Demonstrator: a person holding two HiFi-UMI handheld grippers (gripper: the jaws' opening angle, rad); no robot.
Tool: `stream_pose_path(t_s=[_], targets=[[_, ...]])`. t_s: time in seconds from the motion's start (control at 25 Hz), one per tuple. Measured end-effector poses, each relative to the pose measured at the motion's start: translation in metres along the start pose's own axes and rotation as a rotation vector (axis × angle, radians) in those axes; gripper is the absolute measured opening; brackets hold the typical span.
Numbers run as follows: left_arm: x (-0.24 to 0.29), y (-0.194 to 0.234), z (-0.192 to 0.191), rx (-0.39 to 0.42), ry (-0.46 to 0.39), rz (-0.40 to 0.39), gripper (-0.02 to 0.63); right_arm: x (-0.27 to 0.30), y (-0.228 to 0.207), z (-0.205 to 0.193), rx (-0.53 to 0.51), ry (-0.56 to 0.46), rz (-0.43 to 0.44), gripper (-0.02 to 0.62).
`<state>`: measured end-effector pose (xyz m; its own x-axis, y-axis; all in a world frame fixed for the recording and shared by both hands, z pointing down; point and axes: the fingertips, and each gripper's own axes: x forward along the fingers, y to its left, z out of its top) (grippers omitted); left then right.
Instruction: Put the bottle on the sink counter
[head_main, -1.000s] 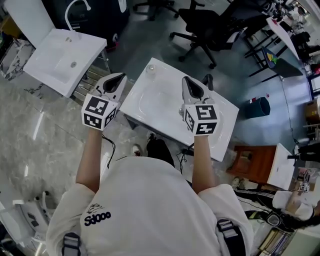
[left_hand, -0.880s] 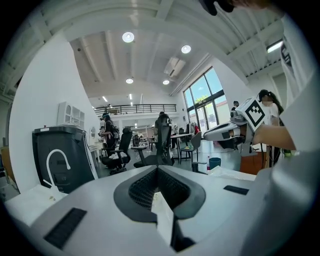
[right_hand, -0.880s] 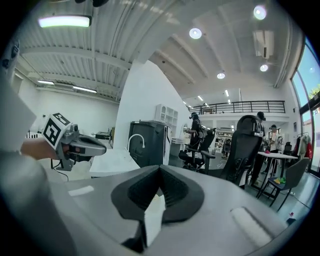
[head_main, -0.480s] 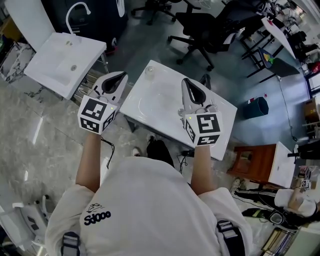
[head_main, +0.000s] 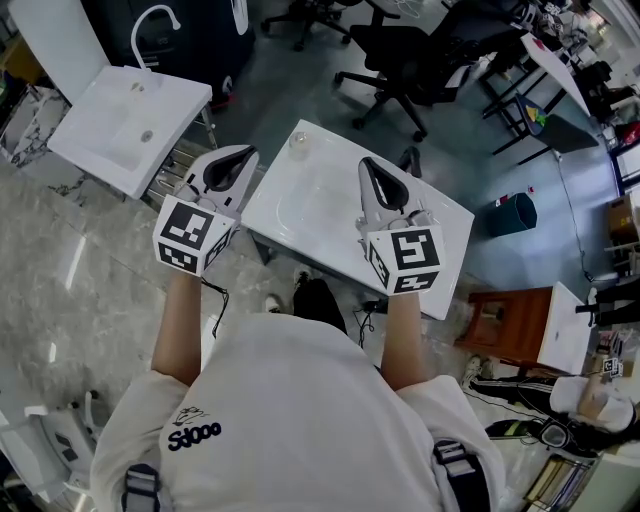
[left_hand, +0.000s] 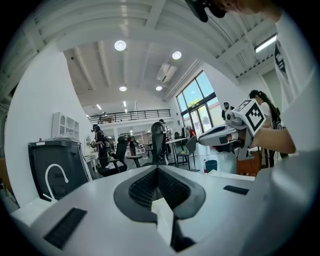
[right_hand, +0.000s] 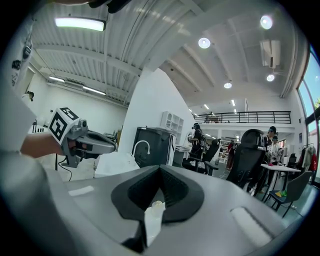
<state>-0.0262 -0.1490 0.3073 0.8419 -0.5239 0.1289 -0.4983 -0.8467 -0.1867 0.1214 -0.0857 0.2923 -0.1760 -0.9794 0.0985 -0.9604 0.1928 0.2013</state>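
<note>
A small clear bottle (head_main: 298, 143) stands on the far left corner of the white sink counter (head_main: 440, 218); in the right gripper view I see the bottle (right_hand: 156, 204) through the gap below the jaws. My left gripper (head_main: 245, 152) hovers off the counter's left edge with its jaws together and nothing in them. My right gripper (head_main: 368, 163) hangs over the basin, also shut and empty. Seen from the left gripper (left_hand: 158, 168), the right gripper (left_hand: 220, 137) floats at the right. From the right gripper (right_hand: 160, 168), the left gripper (right_hand: 92, 142) shows at the left.
A second white sink (head_main: 125, 115) with a curved faucet (head_main: 150, 20) stands at the far left. Black office chairs (head_main: 420, 55) are behind the counter, and a blue bin (head_main: 515, 213) sits to the right. A brown stool (head_main: 505, 325) is at the near right.
Both grippers have drifted only slightly over the counter, and their jaws have stayed shut. The bottle has not moved.
</note>
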Motion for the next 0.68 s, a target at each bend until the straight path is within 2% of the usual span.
stream_pose_path(t_s=[0.68], targets=[[0.004, 0.0, -0.01, -0.022, 0.016, -0.009, 0.006, 0.008, 0.001, -0.014, 0.008, 0.033, 0.018, 0.011]])
